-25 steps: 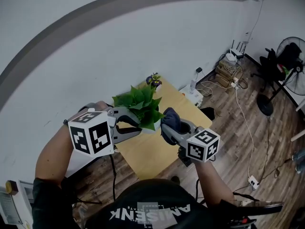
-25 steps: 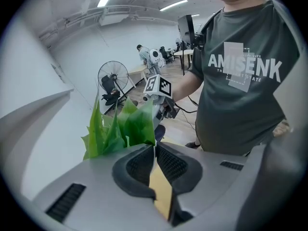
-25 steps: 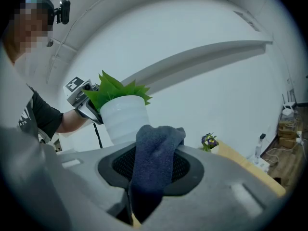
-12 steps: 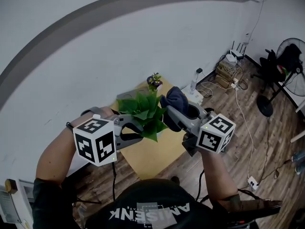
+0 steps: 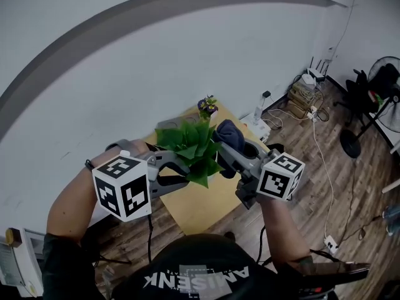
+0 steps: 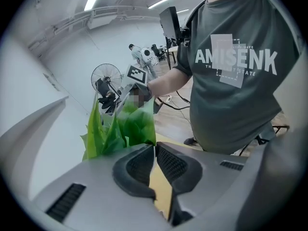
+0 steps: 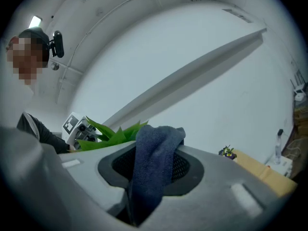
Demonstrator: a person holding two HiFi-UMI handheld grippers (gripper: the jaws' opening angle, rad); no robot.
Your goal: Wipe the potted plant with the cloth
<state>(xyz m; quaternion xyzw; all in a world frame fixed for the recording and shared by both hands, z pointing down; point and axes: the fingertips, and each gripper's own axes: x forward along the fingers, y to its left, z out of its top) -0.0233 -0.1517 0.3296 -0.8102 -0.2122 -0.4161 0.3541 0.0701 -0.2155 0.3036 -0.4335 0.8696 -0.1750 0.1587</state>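
Right gripper view: cloth (image 7: 158,148) lies lengthwise along right tongs (image 7: 153,170).

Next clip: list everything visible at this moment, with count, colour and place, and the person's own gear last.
potted plant: one, green leaves, over the table between the two grippers
cloth: one, dark blue, beside the leaves on their right
table: one, tan top, against the white wall
small flowering plant: one, purple and green, at the table's far corner
fan: one, black, on the floor at far right
floor: brown wood planks, right of the table
left gripper: one, grey, jaws together at the plant's leaves
right gripper: one, grey, jaws shut on the cloth
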